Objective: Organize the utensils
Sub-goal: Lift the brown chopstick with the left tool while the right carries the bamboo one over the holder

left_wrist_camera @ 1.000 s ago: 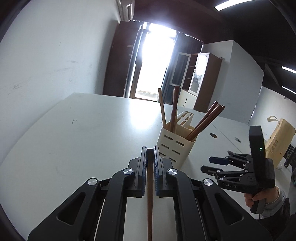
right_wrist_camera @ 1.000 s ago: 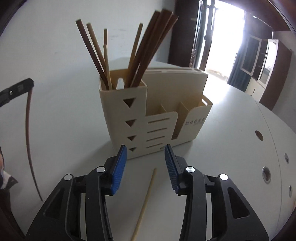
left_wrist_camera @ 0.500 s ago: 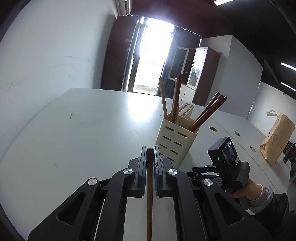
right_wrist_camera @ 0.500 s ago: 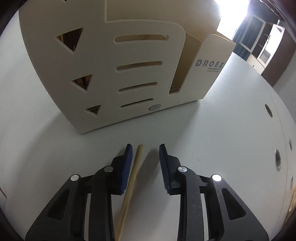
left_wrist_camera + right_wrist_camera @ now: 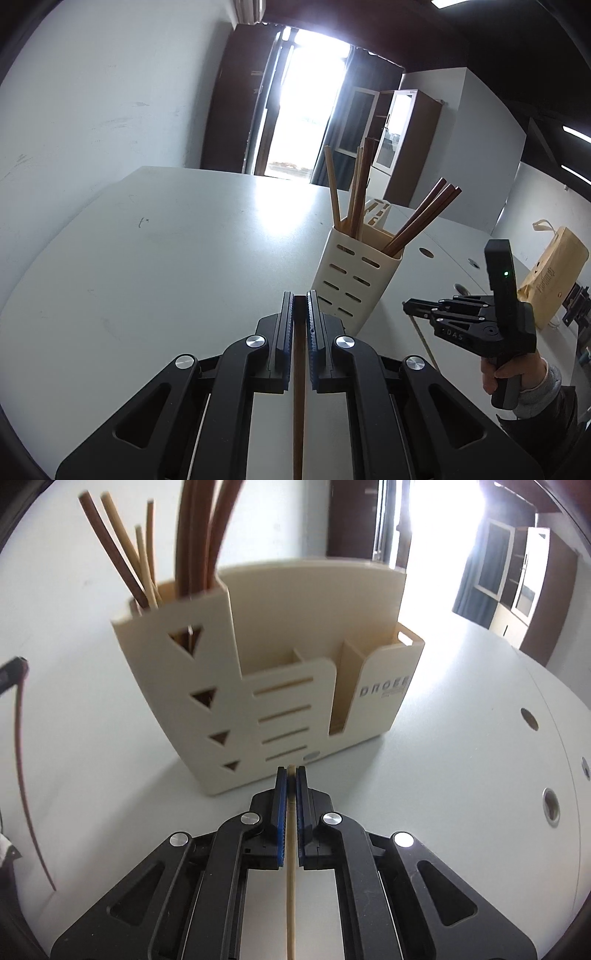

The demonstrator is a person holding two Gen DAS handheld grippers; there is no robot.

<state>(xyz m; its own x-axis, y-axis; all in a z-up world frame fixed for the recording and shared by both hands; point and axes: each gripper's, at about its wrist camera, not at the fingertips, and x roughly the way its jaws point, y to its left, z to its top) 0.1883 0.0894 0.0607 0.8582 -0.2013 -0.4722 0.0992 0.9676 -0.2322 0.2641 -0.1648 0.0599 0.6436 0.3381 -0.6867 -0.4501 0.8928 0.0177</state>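
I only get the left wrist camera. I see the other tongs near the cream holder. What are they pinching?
Observer: The right tongs are shut on a pale chopstick, which is clamped between the blue pads.
Operator: Does the holder have more room than the tall bit with the sticks?
Observer: Yes. The holder has lower pockets on its right side, and nothing sticks up out of them.
Operator: What does my stick look like from over there?
Observer: The dark chopstick hangs down below the left tongs, off to the holder's left. I cannot tell whether its end touches the table.
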